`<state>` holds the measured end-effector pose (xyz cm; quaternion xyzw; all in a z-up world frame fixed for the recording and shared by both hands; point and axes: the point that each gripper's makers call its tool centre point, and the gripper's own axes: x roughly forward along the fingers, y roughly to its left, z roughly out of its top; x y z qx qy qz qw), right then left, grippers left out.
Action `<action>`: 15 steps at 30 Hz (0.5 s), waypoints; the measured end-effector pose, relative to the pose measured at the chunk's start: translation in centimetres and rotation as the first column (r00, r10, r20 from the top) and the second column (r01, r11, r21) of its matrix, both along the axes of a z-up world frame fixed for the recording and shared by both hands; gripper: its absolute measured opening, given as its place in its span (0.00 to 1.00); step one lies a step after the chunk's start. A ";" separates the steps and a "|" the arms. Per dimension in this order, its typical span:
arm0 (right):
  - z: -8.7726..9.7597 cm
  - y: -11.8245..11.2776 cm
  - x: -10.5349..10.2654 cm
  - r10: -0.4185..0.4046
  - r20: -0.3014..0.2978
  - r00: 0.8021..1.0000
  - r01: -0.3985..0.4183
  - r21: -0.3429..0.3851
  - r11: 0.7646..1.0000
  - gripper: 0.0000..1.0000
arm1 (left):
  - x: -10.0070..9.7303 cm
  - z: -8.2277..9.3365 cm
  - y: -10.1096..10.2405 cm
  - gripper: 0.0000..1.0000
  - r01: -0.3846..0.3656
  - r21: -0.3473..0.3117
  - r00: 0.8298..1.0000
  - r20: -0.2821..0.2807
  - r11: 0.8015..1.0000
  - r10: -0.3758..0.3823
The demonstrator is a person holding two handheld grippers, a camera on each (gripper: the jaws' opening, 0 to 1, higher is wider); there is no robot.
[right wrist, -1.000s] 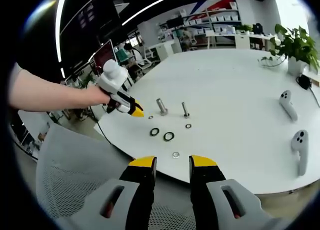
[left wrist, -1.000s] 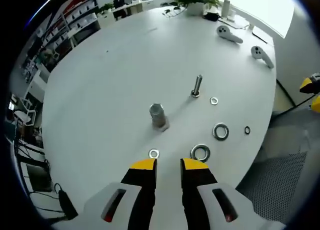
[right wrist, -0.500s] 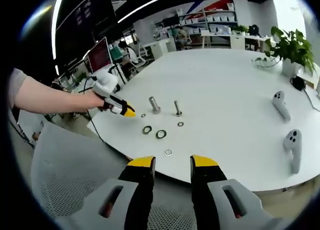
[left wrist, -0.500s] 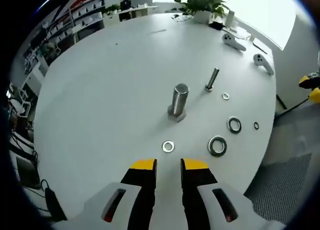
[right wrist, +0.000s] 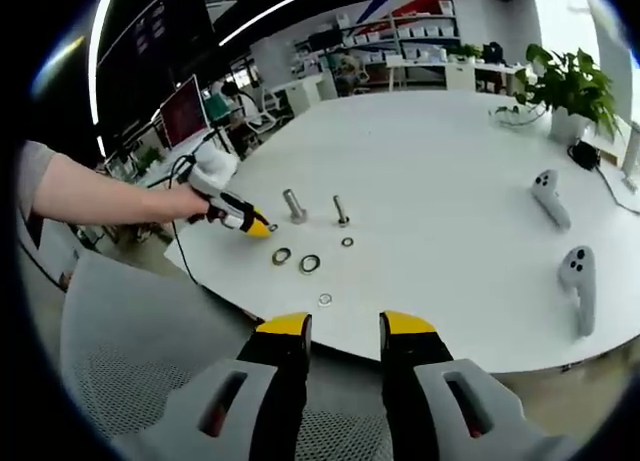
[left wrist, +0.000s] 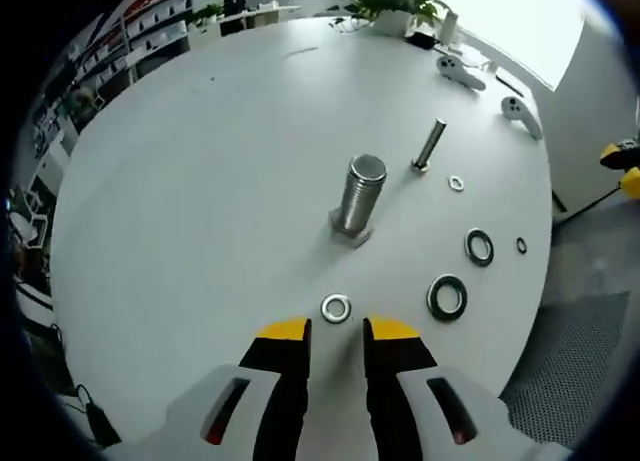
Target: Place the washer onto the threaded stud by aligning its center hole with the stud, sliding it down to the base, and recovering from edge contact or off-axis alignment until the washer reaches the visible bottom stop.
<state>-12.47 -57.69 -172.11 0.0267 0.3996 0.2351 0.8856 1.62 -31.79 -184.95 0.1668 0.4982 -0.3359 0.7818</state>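
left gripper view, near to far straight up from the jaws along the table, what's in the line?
Small silver washer → thick threaded steel bolt standing head-down → thin steel stud → white handheld controller → potted green plant.

Round white table (right wrist: 450, 171), potted plant (right wrist: 565, 91) at its far edge, shelving (right wrist: 420, 41) behind

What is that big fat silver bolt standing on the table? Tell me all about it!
The big bolt is shiny grey metal with a ridged, threaded shaft, a flat round top, and a wider hexagonal base. It stands upright on the white table, alone, with nothing on it. A small silver washer lies flat in front of it, apart, and a thinner stud stands behind it. In the right gripper view it is small, near the left gripper.
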 end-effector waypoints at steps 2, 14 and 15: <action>0.0 0.3 -0.1 0.014 -0.001 1.000 -0.014 0.005 1.000 0.29 | 0.5 0.2 -0.1 0.18 0.015 0.000 0.999 0.029 1.000 -0.015; 0.5 0.1 0.3 -0.024 0.025 0.999 0.023 0.036 0.999 0.29 | 0.8 0.0 -0.8 0.16 0.218 0.129 0.976 -0.002 0.967 -0.220; 0.5 0.1 0.3 -0.023 0.025 0.999 0.022 0.036 0.999 0.29 | 0.6 -0.1 -1.0 0.15 0.235 0.133 0.972 -0.008 0.963 -0.236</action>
